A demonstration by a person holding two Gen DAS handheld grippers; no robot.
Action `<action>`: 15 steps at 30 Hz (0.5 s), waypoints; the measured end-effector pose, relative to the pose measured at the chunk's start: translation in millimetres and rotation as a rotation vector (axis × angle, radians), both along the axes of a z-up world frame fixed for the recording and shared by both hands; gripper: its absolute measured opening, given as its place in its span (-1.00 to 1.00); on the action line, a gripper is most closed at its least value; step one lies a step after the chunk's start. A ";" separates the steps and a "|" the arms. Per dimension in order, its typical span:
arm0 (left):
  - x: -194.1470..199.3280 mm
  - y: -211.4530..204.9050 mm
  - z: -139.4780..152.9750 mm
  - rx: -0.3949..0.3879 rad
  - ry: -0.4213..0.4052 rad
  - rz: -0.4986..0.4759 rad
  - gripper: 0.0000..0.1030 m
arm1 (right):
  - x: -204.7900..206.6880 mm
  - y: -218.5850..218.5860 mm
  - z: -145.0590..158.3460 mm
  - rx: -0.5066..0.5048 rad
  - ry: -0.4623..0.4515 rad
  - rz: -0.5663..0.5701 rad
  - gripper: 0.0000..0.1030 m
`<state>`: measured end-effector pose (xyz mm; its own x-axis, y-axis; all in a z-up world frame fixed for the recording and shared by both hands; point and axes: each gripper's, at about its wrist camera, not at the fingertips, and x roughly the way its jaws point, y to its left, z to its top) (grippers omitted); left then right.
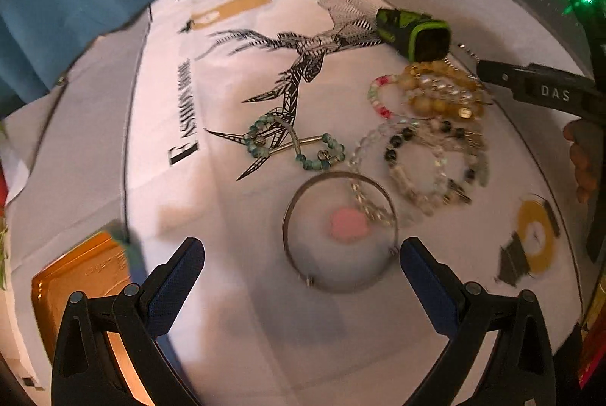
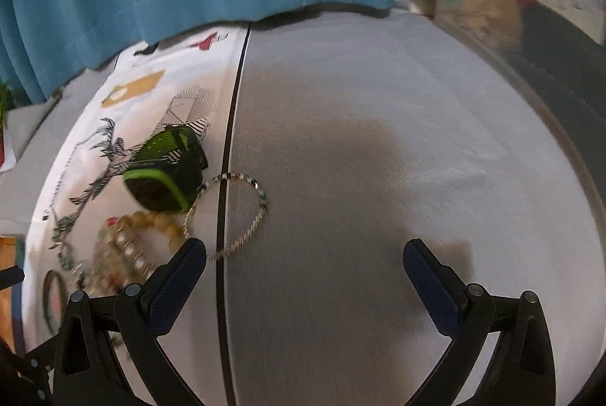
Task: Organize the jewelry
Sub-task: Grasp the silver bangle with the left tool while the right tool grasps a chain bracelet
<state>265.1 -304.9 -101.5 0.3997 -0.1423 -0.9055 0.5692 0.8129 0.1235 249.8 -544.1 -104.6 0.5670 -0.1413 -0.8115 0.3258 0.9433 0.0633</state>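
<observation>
Bangle: metal bangle [image 1: 339, 231] lies flat on the surface [image 1: 235, 292], straight ahead at 12 o'clock between the left gripper [image 1: 302, 277] fingers, one clear bead strand [image 1: 365, 201] draped over its rim.
Left gripper: wide apart, holding nothing.
Right gripper: right gripper [image 2: 305, 286] spread just as wide, empty; thin chain bracelet [image 2: 242, 216] at its 11 o'clock.
Handling: I judge the bangle stiff, light, slippery; pinch its rim at 6 o'clock.
Pile: beaded bracelets [image 1: 428, 125] at 1 o'clock look floppy, tangle-prone.

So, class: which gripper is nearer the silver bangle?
Left. The left gripper hangs open right over the silver bangle; the right gripper is open over bare cloth, away from it.
</observation>
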 end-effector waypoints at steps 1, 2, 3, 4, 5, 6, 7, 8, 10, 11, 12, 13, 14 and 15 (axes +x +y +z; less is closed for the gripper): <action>3.3 0.1 -1.0 -0.022 0.008 -0.004 1.00 | 5.2 1.7 -2.7 -0.040 -0.005 0.007 1.00; 7.1 0.0 -2.6 -0.040 0.027 -0.004 1.00 | 9.3 2.8 -4.0 -0.048 -0.006 0.021 1.00; 10.8 0.8 -4.6 -0.061 0.051 -0.001 1.00 | 13.6 3.9 -4.1 -0.067 0.005 0.036 1.00; 13.7 2.3 -6.0 -0.079 0.071 0.006 1.00 | 15.2 3.7 -3.6 -0.063 0.008 0.049 1.00; 14.6 4.4 -6.4 -0.088 0.065 0.012 1.00 | 14.7 3.8 -3.8 -0.063 0.008 0.049 1.00; 14.8 4.4 -6.4 -0.091 0.059 0.001 1.00 | 13.4 3.8 -3.8 -0.064 0.009 0.052 1.00; 13.3 4.5 -6.8 -0.093 0.052 -0.010 1.00 | 10.7 4.5 -3.4 -0.069 0.009 0.053 0.96; 13.1 4.3 -7.1 -0.090 0.058 -0.017 1.00 | 11.0 7.4 -2.2 -0.070 0.002 0.058 0.90; 15.3 2.9 -5.6 -0.071 0.094 -0.022 0.87 | 3.1 19.5 5.8 -0.080 -0.039 0.136 -0.48; 15.5 3.3 -3.8 -0.074 0.090 -0.021 0.73 | 4.3 25.4 7.4 -0.084 -0.038 0.170 -0.97; 11.1 3.7 0.9 -0.091 0.074 -0.031 0.22 | 1.7 30.8 7.3 -0.106 -0.029 0.182 -0.94; 8.6 3.8 4.6 -0.093 0.066 -0.040 0.10 | 0.0 33.1 7.5 -0.114 -0.028 0.184 -0.94; 4.6 4.1 6.8 -0.100 0.078 -0.049 0.10 | -3.3 32.8 8.2 -0.102 -0.025 0.172 -0.94; 0.0 6.9 9.3 -0.138 0.102 -0.055 0.10 | -6.7 30.4 9.0 -0.088 -0.016 0.148 -0.94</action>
